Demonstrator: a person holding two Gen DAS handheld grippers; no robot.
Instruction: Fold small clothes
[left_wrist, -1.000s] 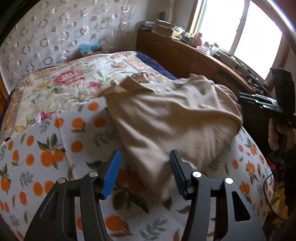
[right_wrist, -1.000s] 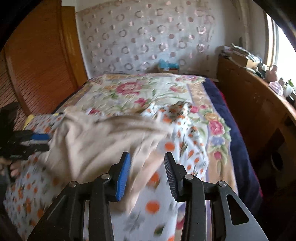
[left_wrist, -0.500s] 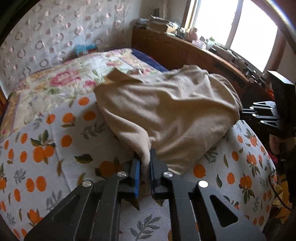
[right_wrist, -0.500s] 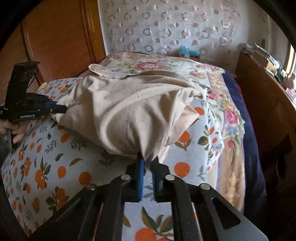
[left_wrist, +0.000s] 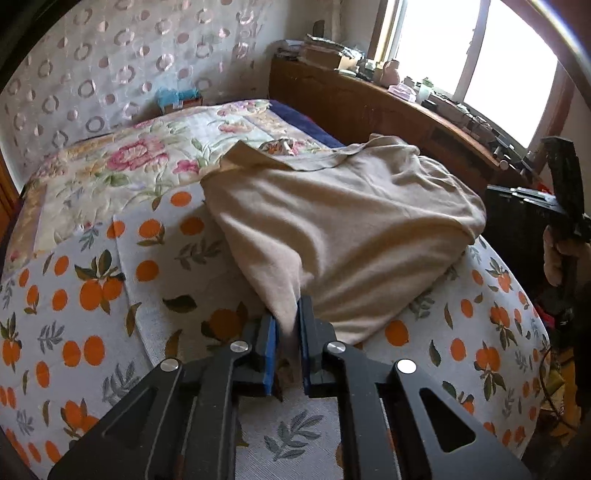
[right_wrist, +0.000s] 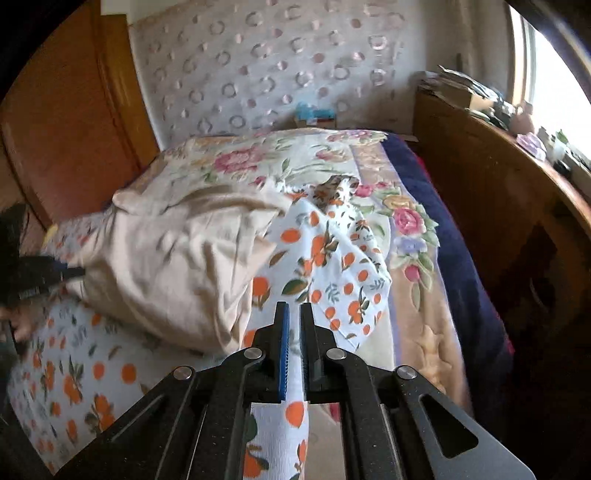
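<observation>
With jaws easing open, the left gripper (left_wrist: 287, 332) pinching the crumpled beige knit garment (left_wrist: 351, 221) at its 6 o'clock corner and the right gripper (right_wrist: 293, 325) pinching only orange-print white sheet (right_wrist: 332, 258), either cloth could slip.

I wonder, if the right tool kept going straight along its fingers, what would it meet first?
Most likely the orange-print cloth, raised just ahead; some lies between the right tool's opening jaws. The beige garment sits left of that line.
</observation>
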